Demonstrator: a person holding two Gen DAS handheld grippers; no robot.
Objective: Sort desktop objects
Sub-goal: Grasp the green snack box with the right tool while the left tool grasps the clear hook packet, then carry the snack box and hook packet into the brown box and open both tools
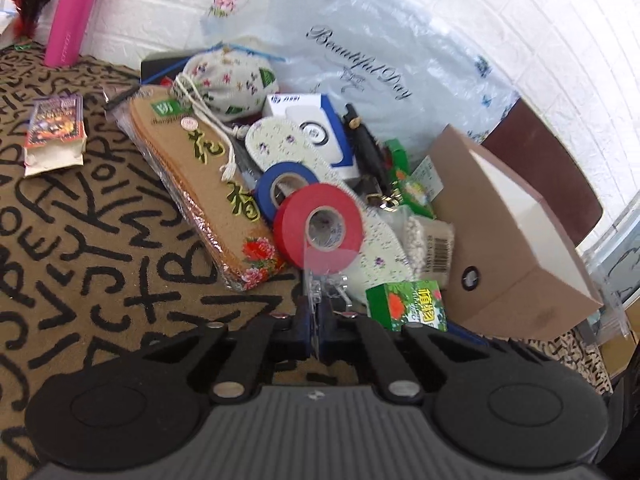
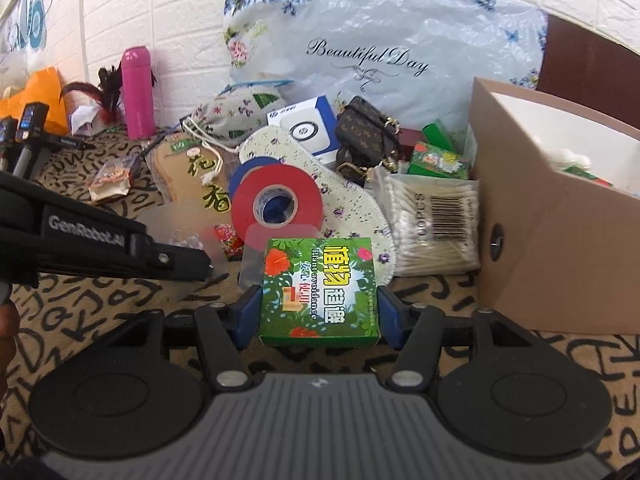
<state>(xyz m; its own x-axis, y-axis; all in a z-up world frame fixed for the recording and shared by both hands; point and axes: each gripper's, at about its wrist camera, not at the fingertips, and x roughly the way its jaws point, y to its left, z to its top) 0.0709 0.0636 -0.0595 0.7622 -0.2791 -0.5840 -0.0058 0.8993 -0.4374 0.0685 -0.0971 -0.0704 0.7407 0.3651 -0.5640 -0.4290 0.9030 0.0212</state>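
I had both pickups made. My left claw (image 1: pixel 320 276) was pressed together, its clear tips pinching the lower rim of the red tape roll (image 1: pixel 320 226) at the front of the pile. My right claw (image 2: pixel 318 300) clamped the green box (image 2: pixel 318 290) reading "Plant avoidance" by its sides, just above the table (image 2: pixel 100 320). Next, I judged, each needed carrying to its place, perhaps the brown cardboard box (image 2: pixel 560 232). The plastic bag (image 2: pixel 380 60) read "Beautiful Day"; the cotton swab pack (image 2: pixel 436 228) "100PCS".
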